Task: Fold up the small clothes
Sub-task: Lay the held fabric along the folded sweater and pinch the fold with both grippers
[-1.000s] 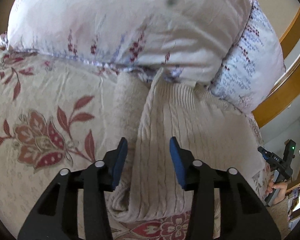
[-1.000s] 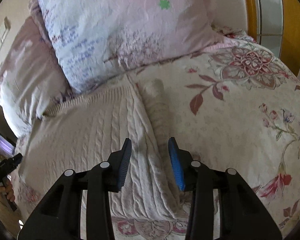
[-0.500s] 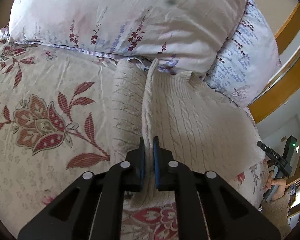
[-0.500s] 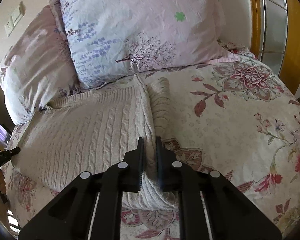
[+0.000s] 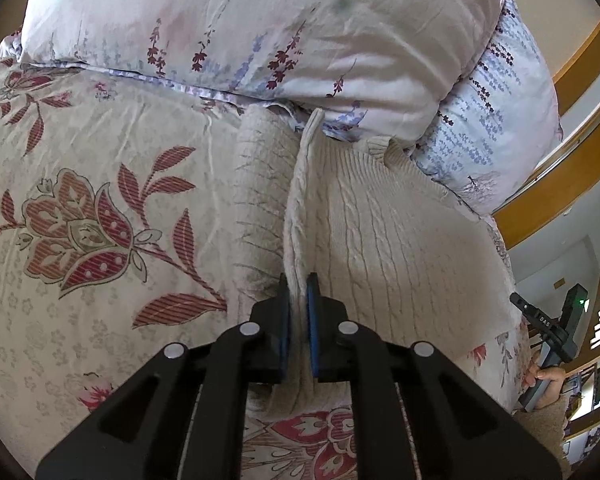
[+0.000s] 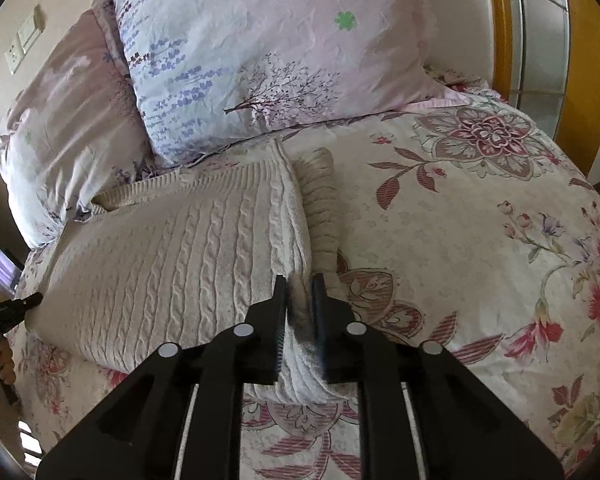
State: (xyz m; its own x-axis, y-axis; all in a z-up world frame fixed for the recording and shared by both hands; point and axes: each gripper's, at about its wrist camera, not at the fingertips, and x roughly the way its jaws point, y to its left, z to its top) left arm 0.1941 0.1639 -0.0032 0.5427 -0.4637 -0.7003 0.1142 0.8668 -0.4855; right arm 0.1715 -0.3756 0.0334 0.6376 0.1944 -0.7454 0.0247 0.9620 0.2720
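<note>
A cream cable-knit sweater [image 5: 392,240] lies flat on a floral bedspread [image 5: 80,220], collar toward the pillows. My left gripper [image 5: 298,284] is shut on its left side edge, pinching the knit into a raised ridge, with a sleeve [image 5: 256,184] lying beside it. In the right wrist view the same sweater [image 6: 172,256] spreads to the left. My right gripper [image 6: 299,286] is shut on its right side edge, and a sleeve [image 6: 320,208] lies just to the right.
Two floral pillows [image 5: 260,28] [image 6: 260,52] rest at the sweater's collar end. A wooden bed frame [image 5: 560,184] [image 6: 588,60] borders the bed. The other gripper and hand show at the frame edges [image 5: 552,332] [image 6: 0,312]. Bedspread [image 6: 480,240] extends to either side.
Both grippers went from open over the sweater's side edges to shut on them, and each edge is now pinched up into a ridge.
</note>
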